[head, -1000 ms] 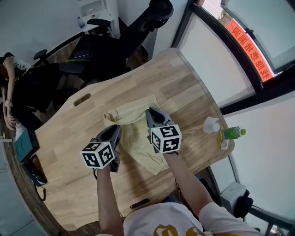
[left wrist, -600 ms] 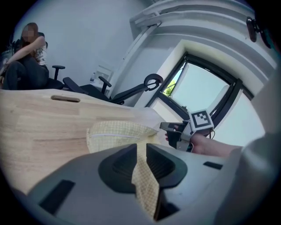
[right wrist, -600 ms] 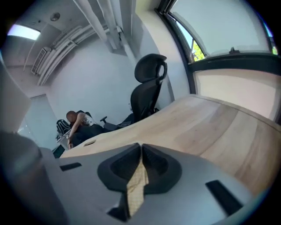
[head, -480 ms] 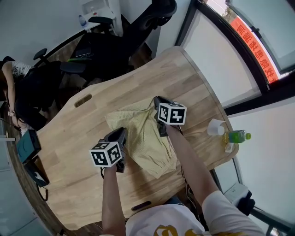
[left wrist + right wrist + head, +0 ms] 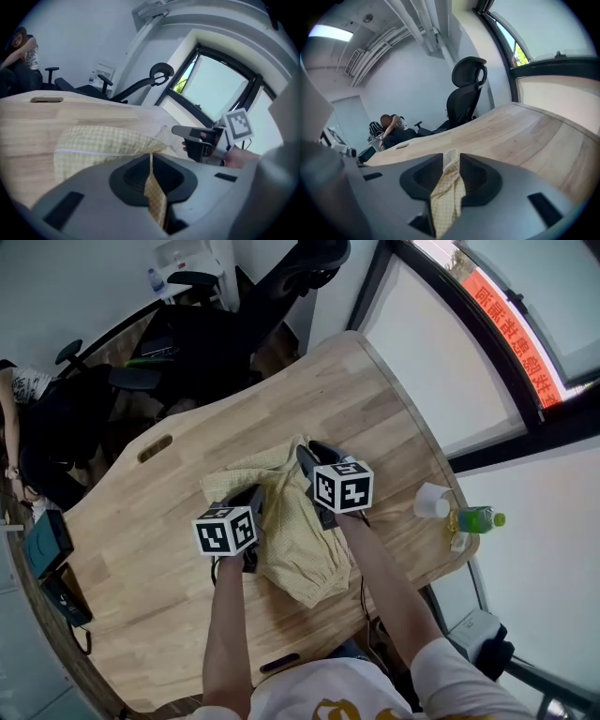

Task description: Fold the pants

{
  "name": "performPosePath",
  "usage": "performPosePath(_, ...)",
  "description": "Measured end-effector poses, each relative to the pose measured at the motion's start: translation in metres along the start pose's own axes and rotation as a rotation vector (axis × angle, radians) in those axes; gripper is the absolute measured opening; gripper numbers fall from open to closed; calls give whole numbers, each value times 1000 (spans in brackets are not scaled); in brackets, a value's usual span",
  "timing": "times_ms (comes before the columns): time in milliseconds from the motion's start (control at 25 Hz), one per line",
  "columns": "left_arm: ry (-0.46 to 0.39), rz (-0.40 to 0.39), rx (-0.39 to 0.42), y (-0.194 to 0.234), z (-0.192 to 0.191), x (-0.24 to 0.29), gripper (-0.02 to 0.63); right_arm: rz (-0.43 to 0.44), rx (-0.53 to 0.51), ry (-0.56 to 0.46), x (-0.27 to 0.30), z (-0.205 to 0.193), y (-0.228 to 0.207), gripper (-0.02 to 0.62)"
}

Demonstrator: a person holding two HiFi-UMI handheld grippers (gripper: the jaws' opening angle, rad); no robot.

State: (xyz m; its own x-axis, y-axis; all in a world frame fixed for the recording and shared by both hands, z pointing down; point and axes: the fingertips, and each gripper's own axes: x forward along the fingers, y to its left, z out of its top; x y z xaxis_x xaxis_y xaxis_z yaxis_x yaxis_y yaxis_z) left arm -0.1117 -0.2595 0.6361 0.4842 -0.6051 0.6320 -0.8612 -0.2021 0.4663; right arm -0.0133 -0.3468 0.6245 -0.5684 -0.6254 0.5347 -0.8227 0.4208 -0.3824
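The yellow checked pants (image 5: 291, 531) lie partly folded on the wooden table (image 5: 375, 409), a long strip running toward me. My left gripper (image 5: 251, 502) is at their left edge, its jaws closing, and a thin fold of the pants (image 5: 98, 140) is pinched between them (image 5: 151, 159). My right gripper (image 5: 307, 457) is at the far end of the pants, its jaws opening. A bunched bit of the cloth (image 5: 447, 192) still stands loosely in that gap (image 5: 451, 157). The left gripper view shows the right gripper (image 5: 201, 140) just beyond the cloth.
A white cup (image 5: 431, 500) and a green bottle (image 5: 475, 518) stand at the table's right edge. A dark pen (image 5: 279, 663) lies near the front edge. A slot (image 5: 155, 447) is cut in the far left of the top. Office chairs (image 5: 281, 287) and a seated person (image 5: 14, 418) are beyond.
My left gripper has come in onto the pants' left edge and closed on the cloth. My right gripper carried its end outward, then dropped back left, and its jaws have parted.
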Motion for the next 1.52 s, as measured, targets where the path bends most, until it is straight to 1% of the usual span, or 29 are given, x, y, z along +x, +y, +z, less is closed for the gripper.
performPosePath(80,16,-12,3,-1,6,15,20,2,-10,-4,-12,-6,4,98)
performPosePath(200,41,-8,28,0,12,32,20,30,23,-20,-32,-21,16,98)
performPosePath(240,22,14,33,4,17,34,20,45,11,-13,-38,-29,22,98)
performPosePath(320,-71,55,19,11,35,27,20,66,-45,17,-50,-48,32,96)
performPosePath(360,-125,50,4,11,45,23,37,69,-78,32,-55,-57,35,93)
performPosePath(400,-166,25,-10,8,53,19,105,66,-107,41,-61,-63,35,89)
performPosePath(440,-185,-5,-19,4,56,16,156,59,-130,44,-66,-67,35,86)
performPosePath(480,-186,-25,-17,1,56,15,161,46,-145,41,-70,-70,33,81)
performPosePath(520,-181,-31,-4,-2,54,12,161,29,-149,34,-74,-71,31,61)
performPosePath(600,-183,-31,28,-6,46,6,127,6,-132,23,-79,-73,29,49)
performPosePath(720,-185,-51,36,-15,34,-5,118,16,-93,22,-86,-77,34,51)
performPosePath(760,-176,-58,43,-19,29,-9,102,18,-90,25,-89,-78,36,51)
performPosePath(880,-155,-97,72,-38,8,-30,23,11,-106,27,-110,-82,45,51)
performPosePath(1000,-142,-139,116,-59,-17,-55,12,5,-107,29,-132,-93,55,54)
performPosePath(1120,-118,-134,215,-74,-42,-71,12,-13,-49,29,-149,-108,57,54)
performPosePath(1200,-94,-129,245,-81,-59,-78,12,-39,-28,31,-159,-118,57,67)
performPosePath(1400,-71,-112,223,-82,-90,-98,14,-98,-12,58,-183,-149,60,78)
performPosePath(1520,-54,-126,203,-84,-108,-110,14,-124,21,65,-200,-168,60,83)
